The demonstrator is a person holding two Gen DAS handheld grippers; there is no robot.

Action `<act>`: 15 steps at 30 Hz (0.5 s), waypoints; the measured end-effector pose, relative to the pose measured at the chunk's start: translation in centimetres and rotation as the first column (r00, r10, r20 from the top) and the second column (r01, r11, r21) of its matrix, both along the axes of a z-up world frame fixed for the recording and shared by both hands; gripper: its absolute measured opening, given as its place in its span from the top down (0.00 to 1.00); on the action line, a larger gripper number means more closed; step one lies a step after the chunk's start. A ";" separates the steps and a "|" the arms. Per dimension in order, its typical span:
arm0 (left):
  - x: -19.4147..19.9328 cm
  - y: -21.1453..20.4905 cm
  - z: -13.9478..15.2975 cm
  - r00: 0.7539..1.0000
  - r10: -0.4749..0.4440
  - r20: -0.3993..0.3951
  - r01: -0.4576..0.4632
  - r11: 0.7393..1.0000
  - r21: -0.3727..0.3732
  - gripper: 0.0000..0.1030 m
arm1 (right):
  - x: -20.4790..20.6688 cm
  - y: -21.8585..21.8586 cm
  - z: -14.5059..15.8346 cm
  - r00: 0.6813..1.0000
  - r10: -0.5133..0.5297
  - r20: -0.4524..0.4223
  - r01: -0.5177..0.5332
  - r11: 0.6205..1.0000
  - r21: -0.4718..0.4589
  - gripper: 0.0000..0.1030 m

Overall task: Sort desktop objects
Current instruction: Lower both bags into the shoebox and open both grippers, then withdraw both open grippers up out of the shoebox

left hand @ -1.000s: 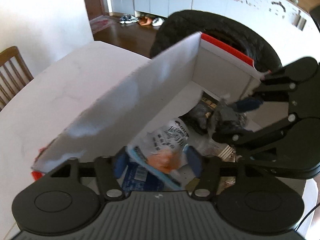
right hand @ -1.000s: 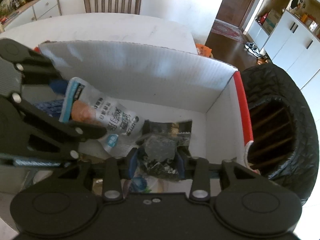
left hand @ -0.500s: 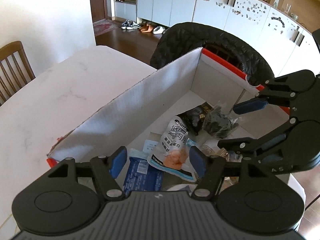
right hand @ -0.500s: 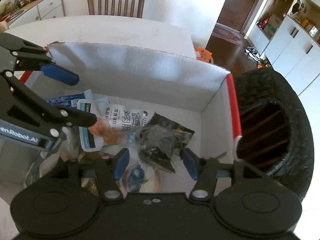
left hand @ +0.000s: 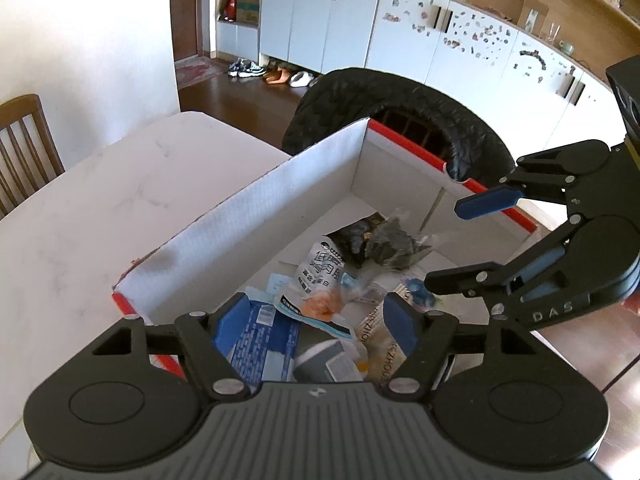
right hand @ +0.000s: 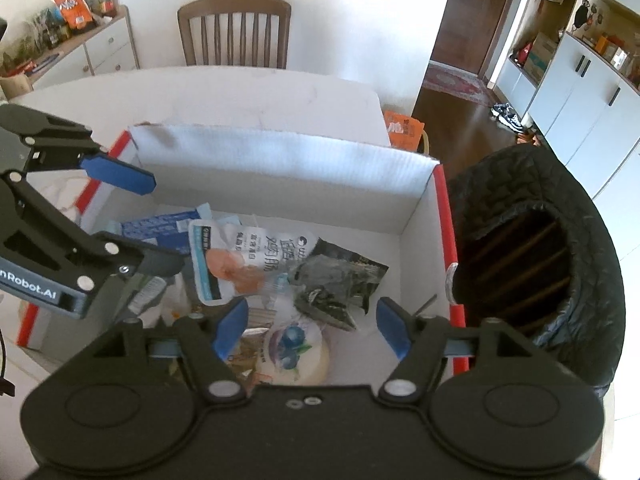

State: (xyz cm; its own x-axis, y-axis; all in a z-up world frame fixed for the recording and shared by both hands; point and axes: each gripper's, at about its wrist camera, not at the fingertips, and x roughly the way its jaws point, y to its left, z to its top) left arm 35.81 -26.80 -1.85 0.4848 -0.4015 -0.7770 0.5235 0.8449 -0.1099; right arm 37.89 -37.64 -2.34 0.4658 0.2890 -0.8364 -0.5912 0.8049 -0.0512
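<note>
Both grippers above the cardboard box, jaws spreading, nothing held.

Left wrist view: left gripper (left hand: 316, 322) over the near end of the box (left hand: 256, 216), blue pads apart and opening, no item between them; white snack pouch (left hand: 320, 280) and dark clear bag (left hand: 390, 242) lie on the box floor, blue packet (left hand: 262, 338) below the left pad; right gripper (left hand: 456, 242) at right edge, also spread. Right wrist view: right gripper (right hand: 310, 326) jaws opening, empty, above dark clear bag (right hand: 332, 286), which lies loose beside white snack pouch (right hand: 240, 258); round blueberry pack (right hand: 294, 350) under it; left gripper (right hand: 160, 224) at left, spread; box sits on white table (right hand: 240, 92), black quilted basket (right hand: 560, 264) just right of it.
</note>
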 end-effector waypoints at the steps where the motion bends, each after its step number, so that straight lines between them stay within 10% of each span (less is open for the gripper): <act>1: -0.2 0.2 0.2 1.000 0.001 0.002 -0.001 1.000 -0.004 0.29 | -0.2 -0.1 0.3 1.000 -0.003 0.002 0.003 1.000 0.009 0.30; 15: -4.5 2.9 2.7 0.997 0.000 0.071 0.005 0.998 -0.061 0.20 | -3.6 0.3 3.2 0.999 -0.023 0.035 0.020 0.997 0.068 0.29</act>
